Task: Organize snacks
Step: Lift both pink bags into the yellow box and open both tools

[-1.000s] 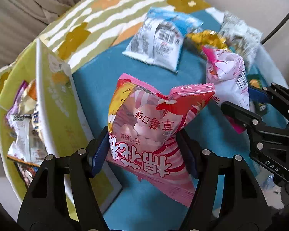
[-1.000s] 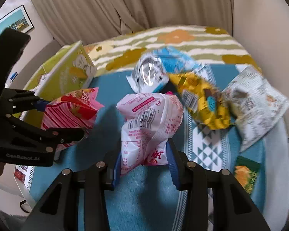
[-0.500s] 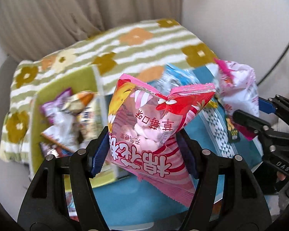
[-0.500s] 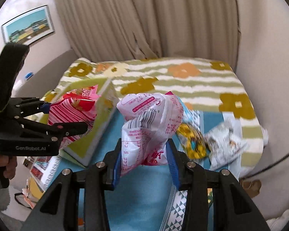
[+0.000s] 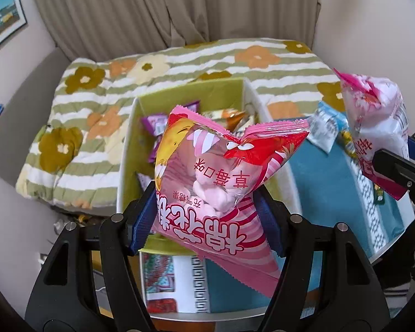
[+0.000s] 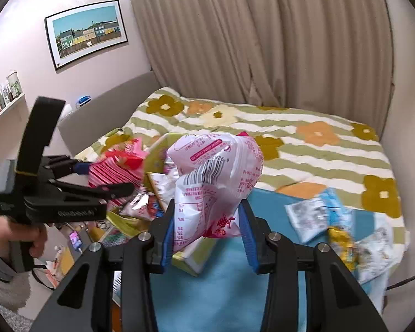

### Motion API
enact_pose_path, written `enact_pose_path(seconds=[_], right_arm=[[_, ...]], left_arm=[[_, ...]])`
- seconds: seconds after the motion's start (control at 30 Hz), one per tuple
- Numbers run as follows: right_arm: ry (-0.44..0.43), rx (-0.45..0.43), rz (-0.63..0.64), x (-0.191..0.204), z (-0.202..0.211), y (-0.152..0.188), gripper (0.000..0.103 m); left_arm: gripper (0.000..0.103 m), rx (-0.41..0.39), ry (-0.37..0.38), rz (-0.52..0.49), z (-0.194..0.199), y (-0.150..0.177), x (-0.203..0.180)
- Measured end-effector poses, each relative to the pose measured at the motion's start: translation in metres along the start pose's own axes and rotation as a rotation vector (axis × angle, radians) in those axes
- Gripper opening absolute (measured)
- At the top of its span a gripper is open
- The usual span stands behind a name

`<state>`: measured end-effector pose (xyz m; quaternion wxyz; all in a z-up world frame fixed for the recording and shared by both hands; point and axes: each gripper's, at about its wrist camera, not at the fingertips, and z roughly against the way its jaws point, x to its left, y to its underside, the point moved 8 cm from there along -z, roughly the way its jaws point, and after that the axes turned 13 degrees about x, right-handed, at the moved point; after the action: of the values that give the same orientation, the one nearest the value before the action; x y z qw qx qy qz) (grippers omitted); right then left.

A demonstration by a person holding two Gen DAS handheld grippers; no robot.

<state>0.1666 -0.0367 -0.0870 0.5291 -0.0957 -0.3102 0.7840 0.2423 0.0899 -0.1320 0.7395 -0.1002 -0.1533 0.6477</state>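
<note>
My left gripper (image 5: 204, 215) is shut on a pink striped marshmallow bag (image 5: 221, 171), held in the air over the green storage box (image 5: 191, 91), which holds several snack packets. My right gripper (image 6: 206, 235) is shut on a white and pink snack bag (image 6: 215, 177), also lifted above the blue table cover. In the left wrist view that bag (image 5: 373, 127) shows at the right edge. In the right wrist view the left gripper (image 6: 105, 178) with its pink bag (image 6: 119, 166) sits at the left, over the box.
A blue and white packet (image 6: 318, 213), a yellow packet (image 6: 340, 240) and a white packet (image 6: 373, 254) lie on the blue cloth at the right. Beyond is a bed with a flowered striped quilt (image 6: 304, 144), curtains and a wall. A person's hand (image 6: 22, 235) holds the left tool.
Both grippers have risen with their bags and swung left, from over the blue cloth toward the green box. The box's inside has come into full view under the left bag.
</note>
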Motion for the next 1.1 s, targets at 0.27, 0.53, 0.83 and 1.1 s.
enact_pose_path(seconds=[0.27, 0.53, 0.83, 1.1], right_arm=[[-0.009, 0.046, -0.034, 0.038, -0.051, -0.018, 0.038], [0.042, 0.104, -0.083, 0.041, -0.085, -0.025, 0.038], [0.074, 0.175, -0.094, 0.052, -0.111, -0.027, 0.038], [0.085, 0.243, -0.114, 0.056, -0.139, -0.016, 0.077]], left_arm=[[0.076, 0.031, 0.055, -0.016, -0.05, 0.001, 0.03], [0.103, 0.003, 0.138, -0.051, -0.062, 0.002, 0.046], [0.103, 0.004, 0.111, -0.05, -0.067, 0.008, 0.08], [0.102, 0.035, 0.137, -0.02, -0.084, 0.017, 0.095]])
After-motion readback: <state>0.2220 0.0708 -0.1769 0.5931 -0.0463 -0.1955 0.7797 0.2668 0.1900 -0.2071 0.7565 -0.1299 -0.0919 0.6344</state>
